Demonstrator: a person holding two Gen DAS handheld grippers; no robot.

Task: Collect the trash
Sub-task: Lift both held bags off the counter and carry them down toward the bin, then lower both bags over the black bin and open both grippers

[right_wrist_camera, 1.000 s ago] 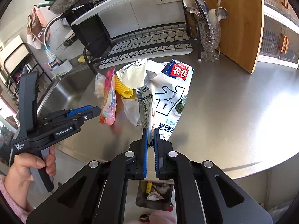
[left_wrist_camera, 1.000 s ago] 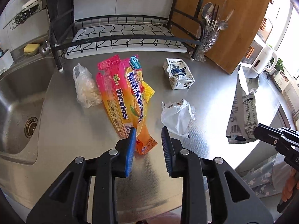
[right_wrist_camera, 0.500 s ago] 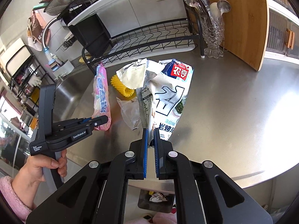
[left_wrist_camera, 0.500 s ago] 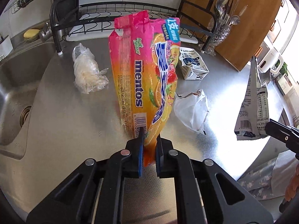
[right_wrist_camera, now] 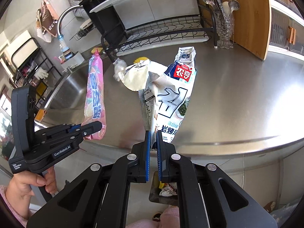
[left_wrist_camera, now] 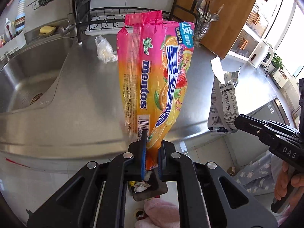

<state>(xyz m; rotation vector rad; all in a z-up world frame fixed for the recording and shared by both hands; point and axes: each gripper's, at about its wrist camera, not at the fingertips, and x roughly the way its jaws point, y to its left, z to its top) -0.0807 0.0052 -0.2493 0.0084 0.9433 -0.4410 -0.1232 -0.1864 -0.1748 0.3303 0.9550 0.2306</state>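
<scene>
A stainless-steel worktop (right_wrist_camera: 237,102) curves around ahead of both grippers, with a sink (left_wrist_camera: 28,79) sunk into it ahead and to the left of the left gripper (left_wrist_camera: 151,152). At the back stand a black wire dish rack (right_wrist_camera: 161,30), a glass holder of cutlery (right_wrist_camera: 225,26) and a wooden board (right_wrist_camera: 248,13) leaning against the wall.

The left gripper is held out from the worktop's front edge, pointing toward the rack, and its blue pads are closed on the lower end of a pink and orange Mentos wrapper (left_wrist_camera: 155,76), which stands up from the jaws clear of the surface. In the right wrist view the same wrapper (right_wrist_camera: 94,96) rises from the left gripper (right_wrist_camera: 98,126), whose handle is gripped by a left hand (right_wrist_camera: 30,188) in a pink sleeve.

The right gripper (right_wrist_camera: 153,138) also sits at the front edge, level and pointing inward, its pads nearly together and pinching the bottom corner of a white and blue seaweed snack bag (right_wrist_camera: 172,98). The bag is torn open, its silver lining folded out at the top.

Farther ahead on the worktop lie a crumpled clear plastic bag (left_wrist_camera: 104,49) beyond the Mentos wrapper and a small milk carton (right_wrist_camera: 187,53) behind the snack bag. Below the grippers, a dark bin (left_wrist_camera: 152,188) with scraps in it shows between the fingers.
</scene>
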